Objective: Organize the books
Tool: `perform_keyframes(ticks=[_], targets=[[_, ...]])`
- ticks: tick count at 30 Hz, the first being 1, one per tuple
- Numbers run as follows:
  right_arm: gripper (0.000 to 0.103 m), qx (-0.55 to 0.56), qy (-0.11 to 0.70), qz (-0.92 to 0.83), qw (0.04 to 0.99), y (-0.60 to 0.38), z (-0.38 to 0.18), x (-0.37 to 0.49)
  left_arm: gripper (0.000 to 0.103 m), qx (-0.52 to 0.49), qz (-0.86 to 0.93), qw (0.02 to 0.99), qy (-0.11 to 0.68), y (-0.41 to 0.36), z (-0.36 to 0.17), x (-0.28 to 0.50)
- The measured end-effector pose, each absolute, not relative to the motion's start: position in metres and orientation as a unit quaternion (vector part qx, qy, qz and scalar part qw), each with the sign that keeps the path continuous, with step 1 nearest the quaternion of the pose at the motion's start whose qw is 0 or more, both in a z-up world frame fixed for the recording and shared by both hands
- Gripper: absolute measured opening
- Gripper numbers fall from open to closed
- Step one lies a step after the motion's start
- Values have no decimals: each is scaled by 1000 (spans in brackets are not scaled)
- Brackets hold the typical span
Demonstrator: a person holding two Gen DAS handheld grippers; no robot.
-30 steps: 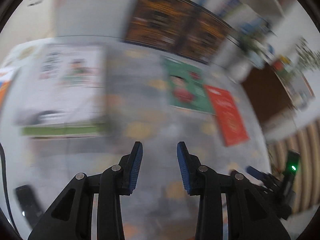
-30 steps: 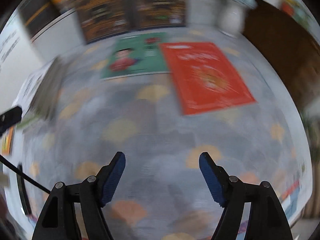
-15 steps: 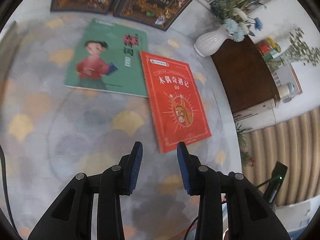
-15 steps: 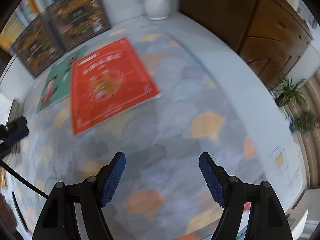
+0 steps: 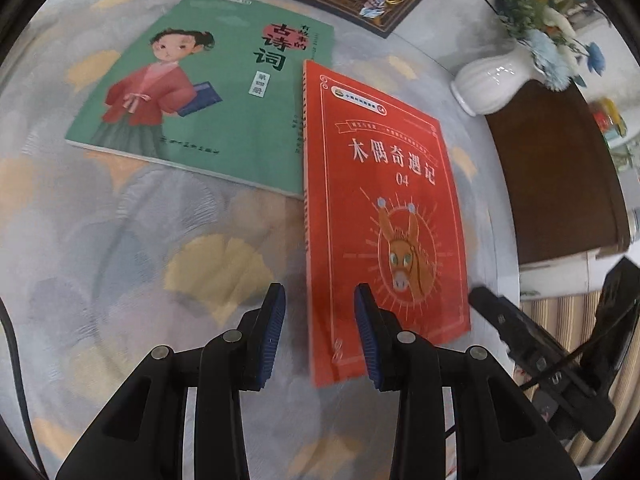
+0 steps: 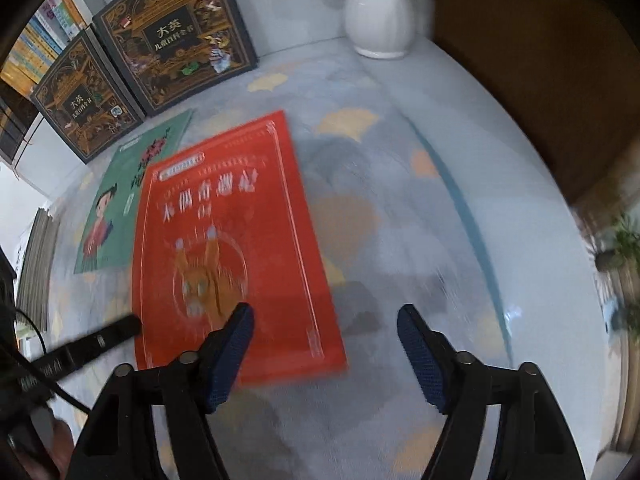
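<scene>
A red book (image 5: pixel 384 208) with a donkey on its cover lies flat on the patterned cloth, its left edge over a green book (image 5: pixel 208 92) showing a girl. My left gripper (image 5: pixel 320 300) hangs open above the red book's near left corner, nothing pressed between the pads. In the right wrist view the red book (image 6: pixel 232 240) and green book (image 6: pixel 120 208) lie to the left. My right gripper (image 6: pixel 326 320) hovers over the red book's near right corner. Its jaws are closing, and the pads press on nothing.
Two dark ornate boxed books (image 6: pixel 176 36) (image 6: pixel 80 104) stand against the back, with shelved books behind. A white vase (image 6: pixel 378 12) stands at the back right beside a brown cabinet (image 6: pixel 540 80). A stack of books (image 6: pixel 36 264) lies at the far left.
Both grippers have swept right across the cloth and come down over the near end of the red book. The right jaws stand narrower than before; the left gap is unchanged.
</scene>
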State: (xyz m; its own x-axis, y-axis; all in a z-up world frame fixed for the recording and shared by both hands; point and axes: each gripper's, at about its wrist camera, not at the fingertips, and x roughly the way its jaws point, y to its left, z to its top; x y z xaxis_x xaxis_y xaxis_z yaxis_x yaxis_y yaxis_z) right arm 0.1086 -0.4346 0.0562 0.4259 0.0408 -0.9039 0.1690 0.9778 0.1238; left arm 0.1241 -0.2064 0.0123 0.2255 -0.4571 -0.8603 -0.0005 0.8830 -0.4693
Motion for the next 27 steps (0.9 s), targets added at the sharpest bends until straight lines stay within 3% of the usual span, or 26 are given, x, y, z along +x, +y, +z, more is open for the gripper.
perform_keyframes(ticks=[2,10,11,22,27], targets=[[46,79,535,-54,840,-434,51,123,33,-193,-146,764,598,-209,12,127],[47,91,540,6,837,-430,39,145,33,-187,-149,770,591,-220,13,131],[51,88,542,17,835,-427,39,142,33,-190,-152,770,590,-219,13,129],[52,88,566,80,816,-441,32,93,33,-159,-175,762,603,-217,17,72],[59,96,583,102,800,-441,27,37,33,-91,-203,755,617,-230,19,21]])
